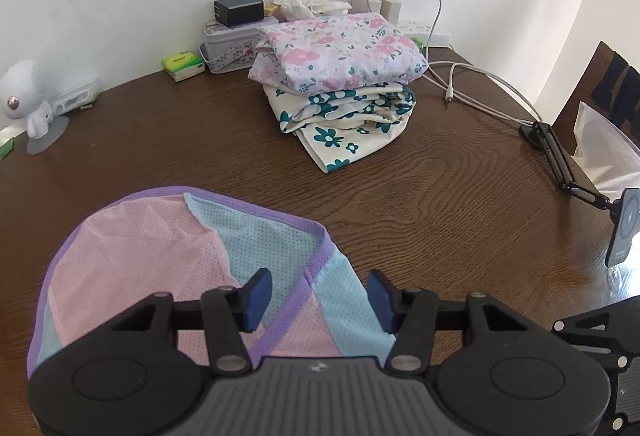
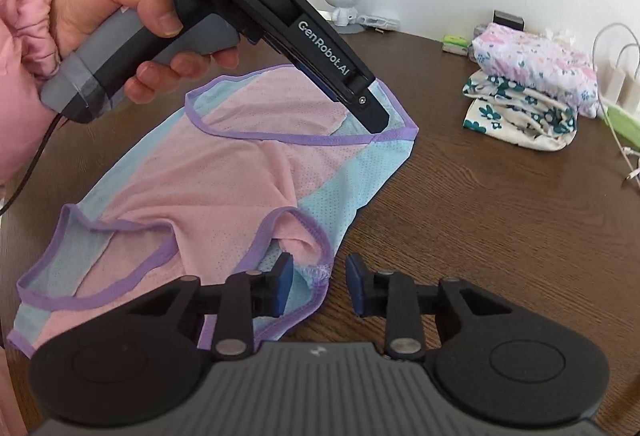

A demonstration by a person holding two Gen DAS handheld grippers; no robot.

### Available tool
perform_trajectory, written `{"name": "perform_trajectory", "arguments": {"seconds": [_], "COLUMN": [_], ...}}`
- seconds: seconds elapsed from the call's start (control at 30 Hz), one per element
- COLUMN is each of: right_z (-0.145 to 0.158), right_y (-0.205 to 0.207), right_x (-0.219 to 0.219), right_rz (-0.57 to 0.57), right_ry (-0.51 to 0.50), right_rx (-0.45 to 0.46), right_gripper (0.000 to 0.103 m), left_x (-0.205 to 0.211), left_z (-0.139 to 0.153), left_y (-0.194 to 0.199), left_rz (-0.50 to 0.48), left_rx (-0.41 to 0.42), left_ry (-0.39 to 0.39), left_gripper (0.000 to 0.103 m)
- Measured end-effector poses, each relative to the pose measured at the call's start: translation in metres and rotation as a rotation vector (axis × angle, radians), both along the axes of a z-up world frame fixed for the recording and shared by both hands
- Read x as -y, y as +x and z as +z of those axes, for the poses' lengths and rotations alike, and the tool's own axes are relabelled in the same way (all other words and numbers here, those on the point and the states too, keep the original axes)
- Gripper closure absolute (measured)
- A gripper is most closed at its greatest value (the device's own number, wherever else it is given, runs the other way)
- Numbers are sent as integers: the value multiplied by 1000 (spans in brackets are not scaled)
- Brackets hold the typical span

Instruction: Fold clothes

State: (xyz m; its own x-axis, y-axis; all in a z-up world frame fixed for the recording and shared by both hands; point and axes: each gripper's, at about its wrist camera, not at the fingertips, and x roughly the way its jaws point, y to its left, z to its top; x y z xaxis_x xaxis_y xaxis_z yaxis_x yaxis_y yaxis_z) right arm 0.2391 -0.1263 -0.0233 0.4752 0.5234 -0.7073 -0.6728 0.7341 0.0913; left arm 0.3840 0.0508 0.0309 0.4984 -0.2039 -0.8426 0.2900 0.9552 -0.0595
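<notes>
1. we see the pink-and-blue mesh tank top (image 2: 224, 172) lying mostly flat on the wooden bench (image 2: 480, 236), hem end toward 12 o'clock in the left wrist view, purple-trimmed armholes nearer us.
2. left tongs (image 1: 320, 296) are spread, hovering over the shirt's purple trim at 6 o'clock, pinching nothing.
3. right tongs (image 2: 320, 284) are spread too, at the armhole edge.
4. to fold well, we judge both should bite trim, not loose mesh, and lift evenly.
5. a stack of folded floral clothes (image 1: 340, 76) sits at 12 o'clock.
</notes>
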Motion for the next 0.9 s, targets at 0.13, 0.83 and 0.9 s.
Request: {"name": "perform_trajectory", "arguments": {"seconds": [0.13, 0.83, 0.9], "right_z": [-5, -2, -3], "right_y": [8, -16, -30], "right_x": [4, -13, -17], "right_rz": [16, 93, 141], "right_ry": [25, -102, -166], "right_rx": [-19, 184, 255], "right_gripper": [79, 93, 93], "left_x": [5, 3, 0], "left_z": [-12, -23, -22], "left_y": [20, 41, 46], "left_rz": [-16, -15, 19], "left_rx": [-17, 33, 42], "left_ry": [-4, -37, -35], "left_gripper": [66, 102, 102]}}
